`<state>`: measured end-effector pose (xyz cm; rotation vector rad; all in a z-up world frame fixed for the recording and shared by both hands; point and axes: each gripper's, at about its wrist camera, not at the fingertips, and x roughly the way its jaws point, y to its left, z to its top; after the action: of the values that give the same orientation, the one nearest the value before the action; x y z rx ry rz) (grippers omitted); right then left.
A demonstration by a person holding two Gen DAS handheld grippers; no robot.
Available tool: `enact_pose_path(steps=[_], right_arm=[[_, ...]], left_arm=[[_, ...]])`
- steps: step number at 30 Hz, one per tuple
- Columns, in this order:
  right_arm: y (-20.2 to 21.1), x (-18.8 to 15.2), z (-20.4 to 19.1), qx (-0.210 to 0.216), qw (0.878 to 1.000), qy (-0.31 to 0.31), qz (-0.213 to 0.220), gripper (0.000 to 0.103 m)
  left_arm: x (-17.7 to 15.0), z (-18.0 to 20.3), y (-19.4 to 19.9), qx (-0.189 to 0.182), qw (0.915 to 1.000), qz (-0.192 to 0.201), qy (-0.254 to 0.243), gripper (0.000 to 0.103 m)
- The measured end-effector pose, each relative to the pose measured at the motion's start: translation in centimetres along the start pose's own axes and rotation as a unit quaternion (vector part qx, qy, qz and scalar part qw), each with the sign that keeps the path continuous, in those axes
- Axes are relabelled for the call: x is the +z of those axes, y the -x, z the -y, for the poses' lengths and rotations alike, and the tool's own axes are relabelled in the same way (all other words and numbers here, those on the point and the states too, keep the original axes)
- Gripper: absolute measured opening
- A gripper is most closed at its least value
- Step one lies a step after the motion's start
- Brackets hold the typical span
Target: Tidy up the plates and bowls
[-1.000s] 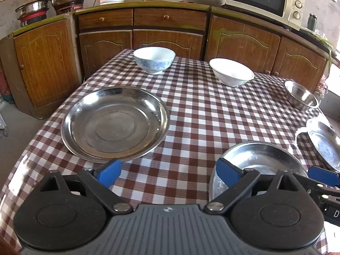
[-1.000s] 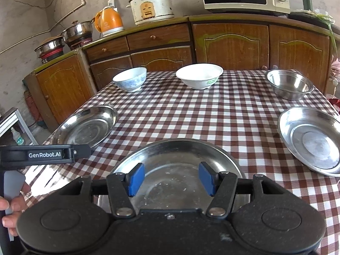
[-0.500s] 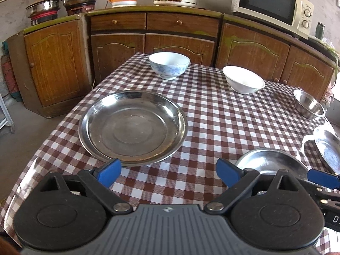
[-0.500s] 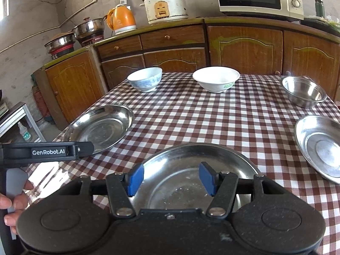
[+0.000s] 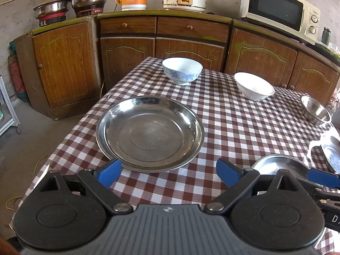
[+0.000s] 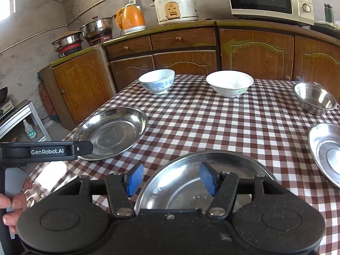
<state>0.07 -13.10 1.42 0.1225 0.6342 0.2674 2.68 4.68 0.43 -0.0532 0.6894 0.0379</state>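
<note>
Steel and china lie scattered on the checked tablecloth (image 6: 212,127), so by my reading the sorting has barely begun: nothing is stacked. Three steel plates sit apart: the left plate (image 5: 149,133) near the table's left edge, the near plate (image 6: 204,180) just under the right gripper (image 6: 171,178), and the right plate (image 6: 327,150) at the right edge. Along the far side stand the blue-patterned bowl (image 6: 157,81), the white bowl (image 6: 230,82) and the steel bowl (image 6: 314,98), each well apart. The left gripper (image 5: 167,173) hangs wide and empty in front of the left plate; the right one stands partly spread over the near plate's rim, gripping nothing. Every plate and bowl remains to be gathered.
</note>
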Motion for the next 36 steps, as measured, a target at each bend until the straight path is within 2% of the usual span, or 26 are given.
enact_pose_path(steps=[13, 22, 36], right_arm=[[-1.2, 1.8, -1.8, -0.001, 1.000, -0.003, 0.010, 0.072], [-2.5, 2.9, -3.8, 0.003, 1.000, 0.010, 0.009, 0.074], [-4.7, 4.5, -6.4, 0.016, 1.000, 0.023, 0.010, 0.078]], left_arm=[[1.8, -1.8, 0.3, 0.001, 0.9993, -0.001, -0.037, 0.099], [2.6, -3.5, 0.2, 0.004, 0.9994, 0.013, -0.033, 0.099], [3.4, -5.4, -1.2, 0.012, 0.9995, 0.009, -0.027, 0.099]])
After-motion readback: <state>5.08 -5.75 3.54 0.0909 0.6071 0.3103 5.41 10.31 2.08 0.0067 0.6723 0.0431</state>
